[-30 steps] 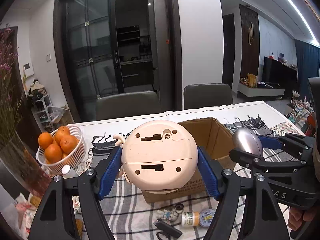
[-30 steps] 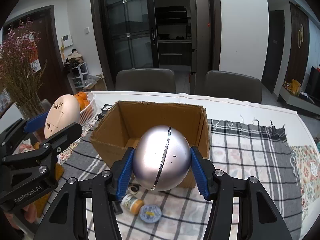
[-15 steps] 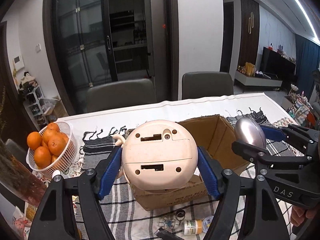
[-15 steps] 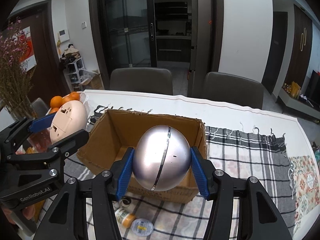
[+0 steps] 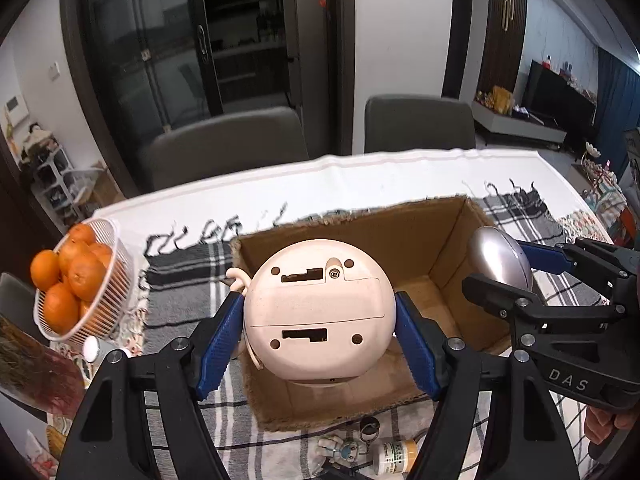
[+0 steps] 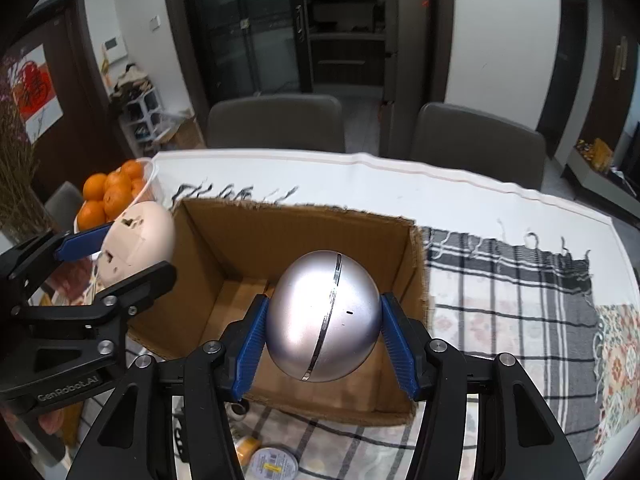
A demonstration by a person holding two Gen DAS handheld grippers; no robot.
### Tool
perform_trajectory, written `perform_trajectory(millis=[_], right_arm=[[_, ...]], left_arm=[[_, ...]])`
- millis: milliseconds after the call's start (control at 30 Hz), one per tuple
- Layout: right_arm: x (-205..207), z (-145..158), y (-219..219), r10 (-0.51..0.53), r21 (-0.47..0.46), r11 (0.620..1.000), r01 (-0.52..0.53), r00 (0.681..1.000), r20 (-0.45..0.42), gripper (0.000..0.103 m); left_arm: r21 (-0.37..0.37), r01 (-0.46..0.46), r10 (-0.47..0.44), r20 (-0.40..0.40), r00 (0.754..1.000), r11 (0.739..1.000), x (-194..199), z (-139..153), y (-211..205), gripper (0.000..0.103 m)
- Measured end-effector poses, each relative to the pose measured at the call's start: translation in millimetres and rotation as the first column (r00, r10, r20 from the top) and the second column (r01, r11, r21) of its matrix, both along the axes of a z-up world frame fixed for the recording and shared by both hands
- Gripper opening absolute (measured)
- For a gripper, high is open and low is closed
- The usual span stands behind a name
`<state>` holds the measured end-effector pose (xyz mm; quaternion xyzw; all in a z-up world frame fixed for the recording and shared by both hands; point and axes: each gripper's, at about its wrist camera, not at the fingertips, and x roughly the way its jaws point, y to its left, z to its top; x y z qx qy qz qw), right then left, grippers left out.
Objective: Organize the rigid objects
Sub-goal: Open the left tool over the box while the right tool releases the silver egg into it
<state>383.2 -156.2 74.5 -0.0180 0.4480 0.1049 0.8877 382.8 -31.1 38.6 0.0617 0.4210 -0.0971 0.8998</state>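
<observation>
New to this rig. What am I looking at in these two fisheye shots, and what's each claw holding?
There is no robot arm: a person holds a two-finger claw in each hand, with a fisheye camera looking forward along each one's fingers. One picture is the left claw's view, the other the right's.

The left claw is shut on a cream round gadget. The right claw is shut on a silver ball. Both hover over an open cardboard box on a checked cloth. A basket of oranges stands to the left, and a small bottle lies in front of the box.
</observation>
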Motion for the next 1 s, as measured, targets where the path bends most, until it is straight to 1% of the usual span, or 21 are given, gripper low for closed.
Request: perform_trajectory(millis=[67, 267, 367, 433, 467, 500, 533, 567, 633, 700, 800, 833, 1000], right_arm=[[3.2, -5.5, 0.9, 0.006, -0.002, 1.0, -0.006, 1.0, -0.019, 0.056], [11.7, -24.6, 1.8, 0.043, -0.04, 0.998, -0.046, 0.996, -0.074, 0.056], [16.5, -33.2, -1.3, 0.041, -0.042, 0.998, -0.045, 0.995, -0.096, 0.056], [18.6, -37.2, -1.3, 0.045, -0.037, 0.998, -0.049, 0.993, -0.107, 0.056], [17.9, -37.0, 0.2, 0.051, -0.046, 0.997, -0.056, 0.994, -0.097, 0.056], [17.7, -36.9, 1.6, 0.055, -0.051, 0.997, -0.06, 0.994, -0.095, 0.056], [17.7, -37.5, 2.0, 0.057, -0.047, 0.997, -0.062, 0.993, -0.101, 0.056], [18.2, -38.2, 2.2, 0.057, -0.045, 0.997, -0.062, 0.993, -0.106, 0.056], [19.2, -38.9, 3.5, 0.057, -0.056, 0.996, -0.063, 0.993, -0.103, 0.056], [20.7, -38.3, 4.4, 0.059, -0.046, 0.997, -0.064, 0.992, -0.109, 0.057], [20.6, -35.1, 3.8, 0.057, -0.024, 0.998, -0.06, 0.992, -0.114, 0.059], [19.8, -33.8, 4.7, 0.056, -0.019, 0.998, -0.058, 0.992, -0.112, 0.059], [6.0, -16.8, 4.3, 0.042, -0.002, 0.999, -0.042, 0.998, -0.056, 0.059]], left_arm=[[0.001, 0.014, -0.014, -0.026, 1.0, 1.0, 5.0, -7.3, -1.6, 0.073], [0.067, 0.041, -0.036, -0.068, 0.997, 0.997, 11.8, -26.6, -9.3, 0.073], [0.08, 0.045, -0.037, -0.092, 0.995, 0.996, 13.8, -31.0, -11.7, 0.072], [0.089, 0.05, -0.041, -0.1, 0.994, 0.995, 15.0, -32.3, -13.0, 0.069], [0.093, 0.045, -0.035, -0.111, 0.993, 0.995, 16.5, -33.5, -12.9, 0.068], [0.096, 0.042, -0.03, -0.121, 0.992, 0.994, 17.9, -34.5, -12.9, 0.065], [0.099, 0.039, -0.026, -0.124, 0.992, 0.994, 18.6, -34.8, -12.6, 0.057], [0.097, 0.038, -0.025, -0.128, 0.991, 0.995, 19.3, -35.1, -12.2, 0.056], [0.088, 0.036, -0.023, -0.139, 0.99, 0.995, 19.6, -35.6, -11.8, 0.057], [0.083, 0.025, -0.013, -0.136, 0.991, 0.996, 19.1, -34.7, -10.4, 0.06], [0.062, 0.006, 0.001, -0.114, 0.993, 0.998, 14.5, -28.2, -7.7, 0.06], [0.06, 0.0, 0.006, -0.096, 0.995, 0.998, 11.2, -24.0, -7.2, 0.06], [0.04, -0.02, 0.021, -0.031, 0.999, 0.999, -2.9, -3.0, -5.6, 0.061]])
